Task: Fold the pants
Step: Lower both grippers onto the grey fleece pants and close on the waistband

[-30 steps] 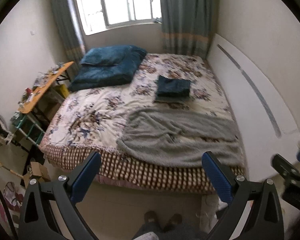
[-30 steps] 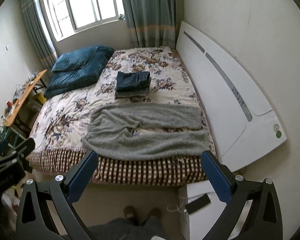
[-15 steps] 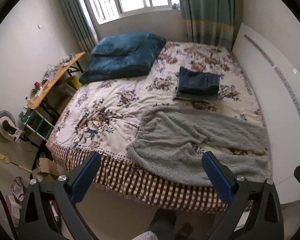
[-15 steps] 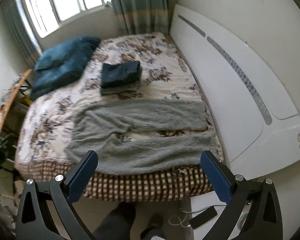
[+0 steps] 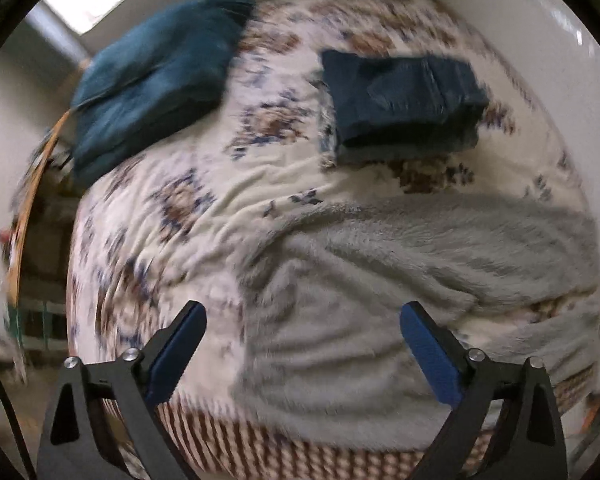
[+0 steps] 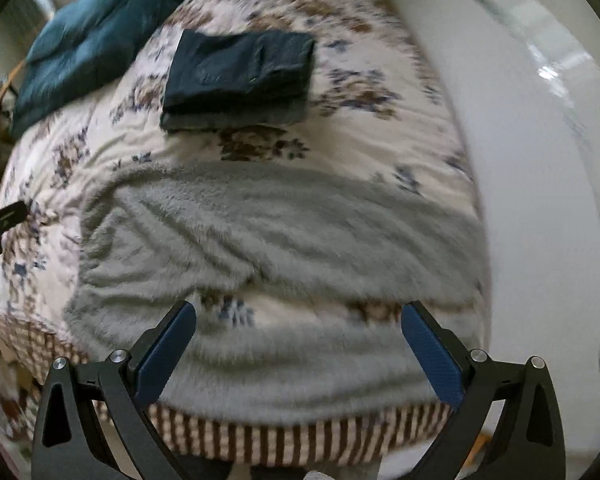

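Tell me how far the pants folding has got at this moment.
Done: a stack of dark folded clothes sits on the floral bedspread. In hand: nothing yet; the left gripper and right gripper hover above the grey fleece pants with jaws open, the left jaws having just been closing slightly. Left: the pants lie spread out, legs apart and wrinkled, with no fold made.

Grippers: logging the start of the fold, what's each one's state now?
Left gripper: open, empty, above fluffy grey pants.
Right gripper: open, empty.
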A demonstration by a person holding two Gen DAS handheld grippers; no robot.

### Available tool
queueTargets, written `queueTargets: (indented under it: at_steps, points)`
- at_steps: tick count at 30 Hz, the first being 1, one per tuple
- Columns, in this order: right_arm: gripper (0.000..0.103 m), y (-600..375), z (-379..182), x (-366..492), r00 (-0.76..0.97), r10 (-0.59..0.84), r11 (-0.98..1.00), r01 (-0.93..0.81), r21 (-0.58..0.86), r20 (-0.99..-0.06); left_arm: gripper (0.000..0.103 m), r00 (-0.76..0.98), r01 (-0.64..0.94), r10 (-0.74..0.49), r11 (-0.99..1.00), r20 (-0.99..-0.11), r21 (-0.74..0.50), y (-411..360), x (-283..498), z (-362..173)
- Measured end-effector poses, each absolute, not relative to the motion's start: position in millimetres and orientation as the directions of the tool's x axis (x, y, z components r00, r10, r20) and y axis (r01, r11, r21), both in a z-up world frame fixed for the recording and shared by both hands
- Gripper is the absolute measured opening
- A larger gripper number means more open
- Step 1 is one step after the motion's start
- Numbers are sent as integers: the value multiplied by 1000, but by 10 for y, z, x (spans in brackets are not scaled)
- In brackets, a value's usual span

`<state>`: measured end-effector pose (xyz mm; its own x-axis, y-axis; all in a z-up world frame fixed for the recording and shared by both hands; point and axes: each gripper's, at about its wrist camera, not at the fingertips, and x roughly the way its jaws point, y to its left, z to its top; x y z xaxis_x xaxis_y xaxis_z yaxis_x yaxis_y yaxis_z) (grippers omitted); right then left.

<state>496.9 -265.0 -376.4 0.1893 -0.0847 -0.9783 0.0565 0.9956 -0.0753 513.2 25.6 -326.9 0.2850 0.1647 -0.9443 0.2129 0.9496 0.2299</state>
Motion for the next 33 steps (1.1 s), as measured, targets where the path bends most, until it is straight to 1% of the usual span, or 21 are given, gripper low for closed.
queueTargets:
  at_steps: [1, 2, 3, 6, 8, 11, 16, 20, 21, 22, 23, 24, 25, 26, 27, 28, 30, 33]
  points:
    - [103, -2611, -3956, 5166, 166, -98, 995, 28, -95, -981, 91, 253, 278, 155, 934, -955, 225, 188, 5381, -3568]
    - [103, -2562, -4210, 5422, 135, -117, 993, -15, -120, -984, 79, 233, 331, 152, 916, -960, 225, 139, 5513, -3750]
    - [103, -2535, -4388, 5589, 123, -120, 991, -48, -127, -985, 73, 216, 375, 152, 899, -964, 226, 84, 5638, -3939]
    - [103, -2495, -5015, 6106, 72, -127, 983, -126, -135, -989, 73, 124, 480, 143, 858, -982, 186, -85, 6030, -4614]
    - [103, -2492, -5451, 6369, 25, -135, 973, -183, -137, -991, 73, 91, 551, 167, 813, -982, 189, -219, 6237, -5062]
    - [103, -2458, -5985, 6698, -20, -136, 952, -279, -126, -990, 73, 63, 650, 203, 735, -977, 195, -371, 6427, -5538]
    - [103, -2341, -6679, 7061, -95, -138, 863, -499, -73, -986, 73, -42, 788, 217, 607, -975, 101, -559, 6564, -6079]
    - [100, -2362, -7044, 7255, -167, -125, 827, -563, -9, -978, 74, -135, 793, 202, 609, -970, 17, -527, 6698, -6353]
    - [94, -2386, -7092, 7289, -188, -97, 833, -552, 23, -977, 74, -145, 785, 195, 619, -970, 7, -508, 6732, -6367]
    - [83, -2412, -7142, 7313, -217, -68, 842, -536, 61, -974, 73, -152, 775, 175, 632, -973, -7, -486, 6768, -6348]
    - [73, -2432, -7178, 7323, -239, -46, 846, -526, 90, -970, 59, -151, 772, 162, 635, -975, -14, -471, 6785, -6325]
    - [55, -2448, -7176, 7320, -251, -18, 849, -515, 118, -968, 41, -149, 765, 141, 644, -979, -24, -448, 6799, -6271]
    - [38, -2466, -7132, 7310, -246, 10, 853, -503, 136, -969, 33, -157, 755, 117, 654, -981, -44, -428, 6804, -6209]
    - [29, -2470, -7091, 7281, -236, 26, 855, -498, 143, -971, 20, -150, 748, 97, 662, -984, -49, -404, 6810, -6127]
    - [14, -2482, -7027, 7235, -221, 33, 858, -493, 141, -975, 9, -145, 741, 85, 670, -986, -51, -361, 6795, -6046]
    - [12, -2511, -6968, 7194, -209, 39, 864, -484, 138, -977, 7, -135, 734, 67, 677, -989, -54, -334, 6793, -5965]
    - [10, -2566, -6808, 7065, -173, 50, 879, -460, 125, -984, 4, -94, 721, 37, 692, -995, -42, -244, 6769, -5716]
    - [9, -2612, -6529, 6855, -114, 60, 888, -448, 105, -992, 4, -39, 676, -29, 735, -999, -48, -54, 6679, -5260]
